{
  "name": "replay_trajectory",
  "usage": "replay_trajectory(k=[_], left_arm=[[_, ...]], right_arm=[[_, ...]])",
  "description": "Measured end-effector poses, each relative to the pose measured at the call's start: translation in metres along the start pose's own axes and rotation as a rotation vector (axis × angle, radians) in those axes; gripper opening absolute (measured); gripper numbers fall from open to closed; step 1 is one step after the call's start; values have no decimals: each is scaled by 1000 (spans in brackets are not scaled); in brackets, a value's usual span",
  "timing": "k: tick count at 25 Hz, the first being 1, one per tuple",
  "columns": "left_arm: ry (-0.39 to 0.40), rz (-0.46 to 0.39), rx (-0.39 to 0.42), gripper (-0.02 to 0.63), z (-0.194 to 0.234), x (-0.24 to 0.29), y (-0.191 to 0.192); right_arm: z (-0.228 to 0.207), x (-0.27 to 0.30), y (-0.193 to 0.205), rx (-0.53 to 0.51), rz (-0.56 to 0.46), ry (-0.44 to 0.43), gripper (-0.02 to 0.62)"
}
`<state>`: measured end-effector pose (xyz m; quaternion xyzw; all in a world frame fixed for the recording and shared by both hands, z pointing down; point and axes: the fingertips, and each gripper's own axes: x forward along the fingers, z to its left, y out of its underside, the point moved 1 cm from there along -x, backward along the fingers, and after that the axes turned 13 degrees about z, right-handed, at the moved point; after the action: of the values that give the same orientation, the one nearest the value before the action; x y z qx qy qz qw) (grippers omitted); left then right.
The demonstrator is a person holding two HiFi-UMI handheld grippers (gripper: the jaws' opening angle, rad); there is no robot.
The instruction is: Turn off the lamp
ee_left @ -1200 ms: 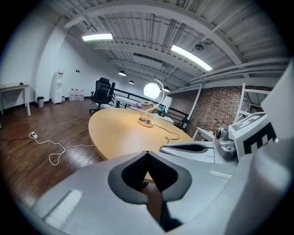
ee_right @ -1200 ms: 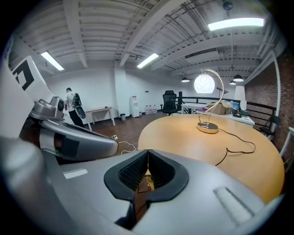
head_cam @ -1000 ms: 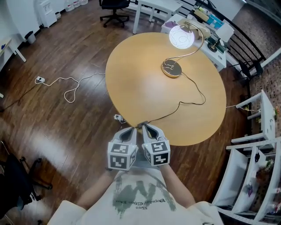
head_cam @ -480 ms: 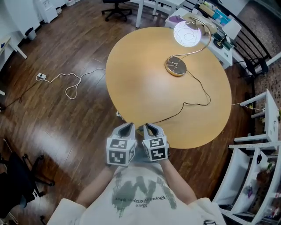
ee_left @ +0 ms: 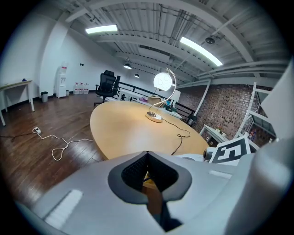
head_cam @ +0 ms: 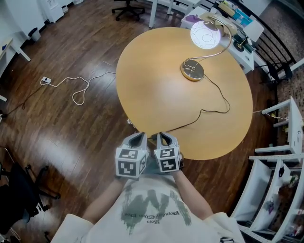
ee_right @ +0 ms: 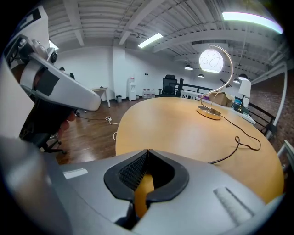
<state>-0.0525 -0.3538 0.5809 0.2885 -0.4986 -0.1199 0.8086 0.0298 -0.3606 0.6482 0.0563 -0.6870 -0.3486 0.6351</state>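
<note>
The lamp stands lit at the far side of the round wooden table point(head_cam: 152, 85). Its glowing disc head point(head_cam: 205, 34) hangs on a curved gold neck over a round gold base point(head_cam: 192, 71). A black cord point(head_cam: 209, 111) runs from the base toward the near edge. The head point(ee_left: 162, 81) and base point(ee_left: 154, 117) also show in the left gripper view, and the head point(ee_right: 211, 60) and base point(ee_right: 209, 113) in the right gripper view. My left gripper point(head_cam: 137, 138) point(ee_left: 146, 153) and right gripper point(head_cam: 164, 138) point(ee_right: 147, 151) sit side by side at the near table edge, both shut and empty, far from the lamp.
A white cable point(head_cam: 71, 90) lies looped on the wood floor at left. A black office chair point(head_cam: 129, 5) stands beyond the table. A white desk with clutter point(head_cam: 235, 26) is behind the lamp. A white rack point(head_cam: 280, 147) stands at right.
The head view has shifted slightly, so the table and lamp sit a little more to the right. Both grippers stay together at the table's near edge. The lamp stays lit.
</note>
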Motion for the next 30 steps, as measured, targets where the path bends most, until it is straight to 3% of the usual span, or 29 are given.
replay_trajectory(k=[19, 30], left_arm=[[12, 6, 28, 0, -12, -3, 7], [20, -34, 52, 0, -26, -28, 18]], right_arm=[[-4, 2, 6, 26, -20, -26, 0], [-1, -48, 4, 63, -113, 1, 0]])
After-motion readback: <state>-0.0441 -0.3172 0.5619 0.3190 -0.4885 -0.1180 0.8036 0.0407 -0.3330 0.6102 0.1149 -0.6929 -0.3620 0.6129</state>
